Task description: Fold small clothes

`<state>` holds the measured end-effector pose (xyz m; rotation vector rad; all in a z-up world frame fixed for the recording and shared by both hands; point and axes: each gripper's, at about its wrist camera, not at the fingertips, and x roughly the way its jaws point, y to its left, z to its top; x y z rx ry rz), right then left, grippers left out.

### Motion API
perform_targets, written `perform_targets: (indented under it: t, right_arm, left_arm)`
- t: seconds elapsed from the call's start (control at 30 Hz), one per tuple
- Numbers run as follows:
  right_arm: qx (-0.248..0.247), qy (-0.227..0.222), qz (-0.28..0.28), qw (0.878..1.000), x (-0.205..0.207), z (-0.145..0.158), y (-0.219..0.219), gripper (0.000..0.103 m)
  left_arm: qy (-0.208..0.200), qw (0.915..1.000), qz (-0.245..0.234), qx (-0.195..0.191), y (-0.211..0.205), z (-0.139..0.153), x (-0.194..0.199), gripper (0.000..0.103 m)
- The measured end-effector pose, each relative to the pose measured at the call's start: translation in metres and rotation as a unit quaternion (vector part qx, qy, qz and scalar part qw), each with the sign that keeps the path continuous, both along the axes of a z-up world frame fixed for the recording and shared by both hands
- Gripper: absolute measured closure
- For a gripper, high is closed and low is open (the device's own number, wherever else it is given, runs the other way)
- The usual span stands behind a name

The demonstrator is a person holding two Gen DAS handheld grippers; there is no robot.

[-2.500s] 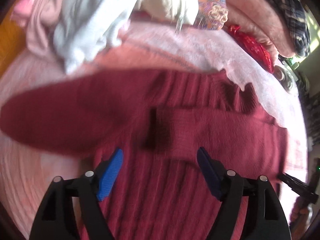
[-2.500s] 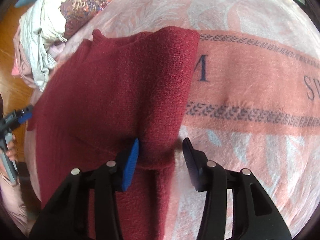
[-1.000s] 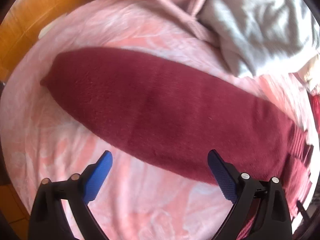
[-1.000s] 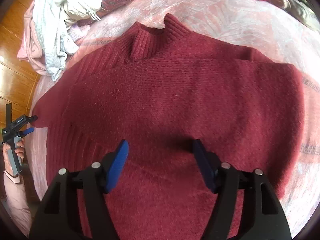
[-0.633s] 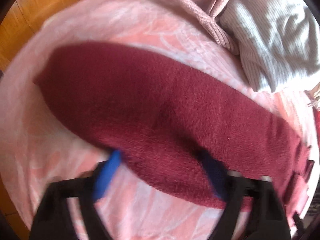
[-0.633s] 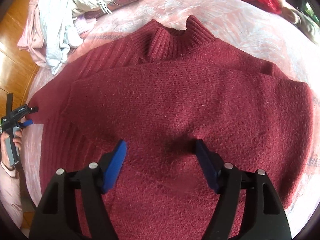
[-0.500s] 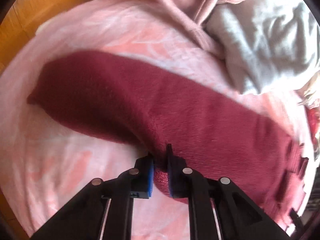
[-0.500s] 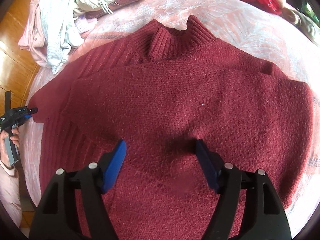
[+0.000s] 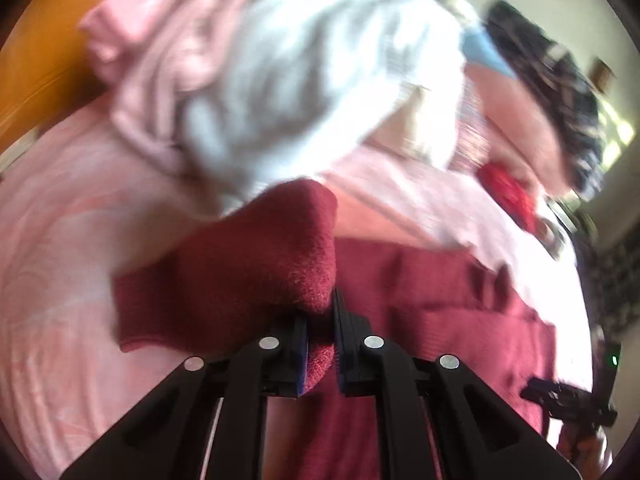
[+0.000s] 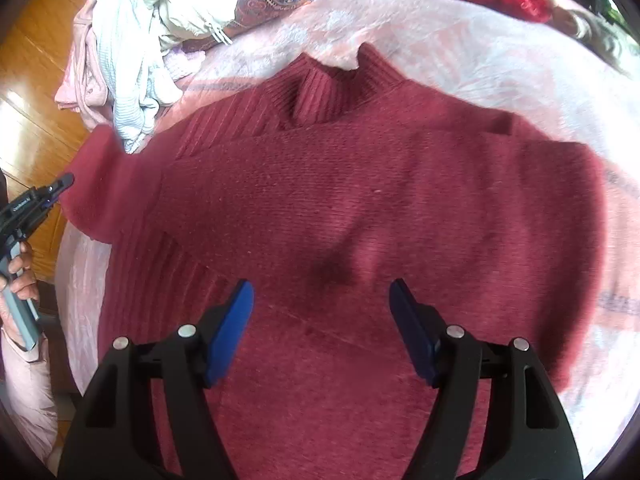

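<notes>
Sleeve (image 9: 256, 264) now lifted off blanket (image 9: 72, 240), left claw (image 9: 320, 320) clamped on it; right claw (image 10: 322, 320) apart above sweater (image 10: 360, 200).

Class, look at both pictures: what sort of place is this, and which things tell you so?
Probably a bedroom at home: a dark red sweater lies spread on a pink patterned blanket, with a heap of unfolded clothes and wooden flooring beside it.

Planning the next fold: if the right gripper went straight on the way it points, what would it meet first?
Most likely the red sweater: the right gripper, open and empty, hovers above its folded body, with nothing between. How far off is unclear.
</notes>
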<state>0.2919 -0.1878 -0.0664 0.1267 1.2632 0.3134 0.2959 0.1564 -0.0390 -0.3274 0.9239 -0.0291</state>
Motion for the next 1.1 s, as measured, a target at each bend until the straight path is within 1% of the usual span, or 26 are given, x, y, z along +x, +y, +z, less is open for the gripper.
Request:
perform_targets:
  t: [0.17, 0.3, 0.43, 0.5, 0.53, 0.6, 0.63, 0.67, 0.7, 0.73, 0.77, 0.8, 0.87, 0.9, 0.93, 1.0, 1.03, 1.1]
  right_arm:
    - [0.0, -0.003, -0.009, 1.0, -0.004, 0.003, -0.021, 0.032]
    - [0.009, -0.004, -0.017, 1.0, -0.004, 0.003, -0.034, 0.032]
    - [0.012, -0.003, -0.019, 1.0, -0.001, 0.001, -0.033, 0.032]
    - [0.01, -0.001, -0.018, 1.0, 0.0, -0.002, -0.031, 0.032]
    - [0.011, 0.003, -0.016, 1.0, 0.001, -0.004, -0.028, 0.032]
    - [0.01, 0.007, -0.015, 1.0, 0.002, -0.007, -0.025, 0.032]
    - [0.009, 0.009, -0.014, 1.0, 0.003, -0.008, -0.022, 0.032]
    - [0.01, 0.011, -0.013, 1.0, 0.004, -0.009, -0.021, 0.032]
    - [0.013, 0.012, -0.013, 1.0, 0.005, -0.009, -0.019, 0.032]
    - [0.019, 0.013, -0.012, 1.0, 0.006, -0.008, -0.016, 0.032]
    - [0.026, 0.013, -0.01, 1.0, 0.009, -0.006, -0.012, 0.032]
    - [0.033, 0.012, -0.007, 0.999, 0.012, -0.004, -0.006, 0.032]
    - [0.045, 0.013, -0.005, 0.999, 0.017, 0.0, 0.005, 0.032]
    - [0.053, 0.015, -0.003, 0.999, 0.021, 0.001, 0.013, 0.032]
    - [0.061, 0.017, 0.003, 0.998, 0.025, 0.002, 0.024, 0.032]
    - [0.075, 0.023, 0.008, 0.997, 0.034, 0.001, 0.045, 0.033]
    - [0.083, 0.027, 0.008, 0.996, 0.037, -0.001, 0.051, 0.032]
    - [0.092, 0.037, 0.009, 0.995, 0.045, -0.007, 0.069, 0.033]
  left_arm:
    - [0.004, 0.9979, -0.064, 0.002, -0.067, -0.009, 0.003, 0.093]
    - [0.004, 0.9931, -0.117, 0.001, -0.12, -0.015, 0.0, 0.093]
    - [0.004, 0.988, -0.154, -0.002, -0.161, -0.025, -0.003, 0.093]
    - [0.019, 0.9857, -0.167, -0.001, -0.177, -0.038, 0.0, 0.091]
    - [0.036, 0.9833, -0.179, 0.003, -0.187, -0.05, 0.002, 0.09]
    - [0.08, 0.9781, -0.192, 0.007, -0.196, -0.073, 0.007, 0.083]
    - [0.092, 0.9769, -0.193, 0.004, -0.196, -0.078, 0.008, 0.082]
    - [0.101, 0.9754, -0.196, -0.005, -0.193, -0.079, 0.006, 0.076]
    - [0.106, 0.9739, -0.2, -0.013, -0.19, -0.077, 0.005, 0.062]
    - [0.109, 0.972, -0.207, -0.021, -0.183, -0.068, 0.002, 0.054]
    - [0.104, 0.9722, -0.209, -0.022, -0.177, -0.06, -0.002, 0.035]
    - [0.091, 0.9737, -0.209, -0.012, -0.168, -0.045, -0.008, 0.03]
    - [0.069, 0.9762, -0.205, 0.012, -0.152, -0.026, -0.015, 0.029]
    - [0.064, 0.9788, -0.193, 0.024, -0.143, -0.02, -0.016, 0.028]
    - [0.06, 0.9826, -0.17, 0.045, -0.132, -0.015, -0.015, 0.028]
    - [0.055, 0.9868, -0.14, 0.061, -0.114, -0.014, -0.011, 0.028]
    - [0.059, 0.9883, -0.119, 0.075, -0.107, -0.016, -0.008, 0.028]
    - [0.067, 0.9883, -0.107, 0.086, -0.098, -0.024, -0.003, 0.028]
